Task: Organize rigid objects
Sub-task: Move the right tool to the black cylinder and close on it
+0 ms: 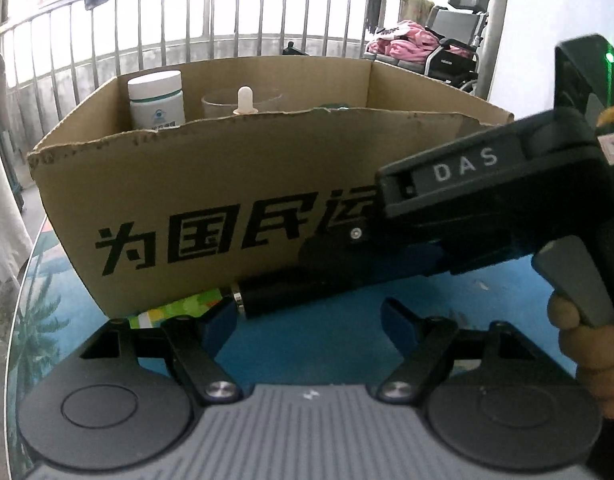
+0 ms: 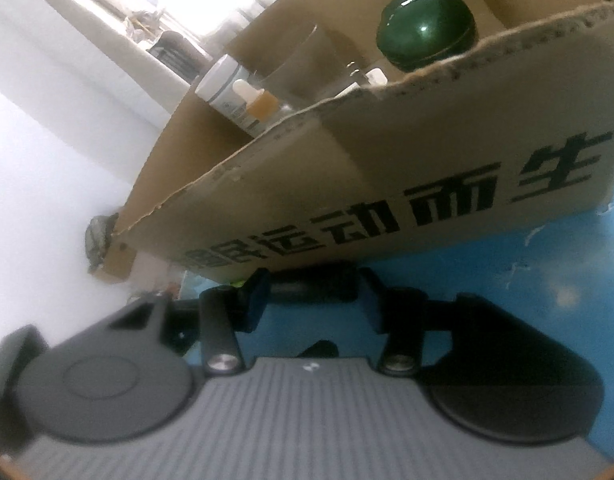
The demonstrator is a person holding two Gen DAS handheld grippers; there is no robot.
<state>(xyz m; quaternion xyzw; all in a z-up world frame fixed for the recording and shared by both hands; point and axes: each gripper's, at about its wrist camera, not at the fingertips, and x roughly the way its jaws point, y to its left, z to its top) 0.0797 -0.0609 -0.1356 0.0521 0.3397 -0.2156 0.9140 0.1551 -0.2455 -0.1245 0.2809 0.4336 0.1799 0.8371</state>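
Left gripper (image 1: 307, 314) is hovering low over the blue table (image 1: 487, 296), fingers spread wide, gripping nothing. Just beyond its tips a black cylinder (image 1: 291, 294) with a silver end is lying on its side against the foot of the cardboard box (image 1: 211, 184); a green packet (image 1: 179, 310) is lying to its left. Right gripper (image 2: 313, 300) is reaching in from the right, fingers narrowed on either side of the black cylinder; contact is hard to confirm through blur. The box is sitting open-topped on the table. Inside, toward the far left, a white jar (image 1: 157, 98) is standing upright, a clear glass (image 1: 227, 104) and a small dropper bottle (image 2: 257, 102) beside it. A dark green round lid (image 2: 427, 28) is showing at the right.
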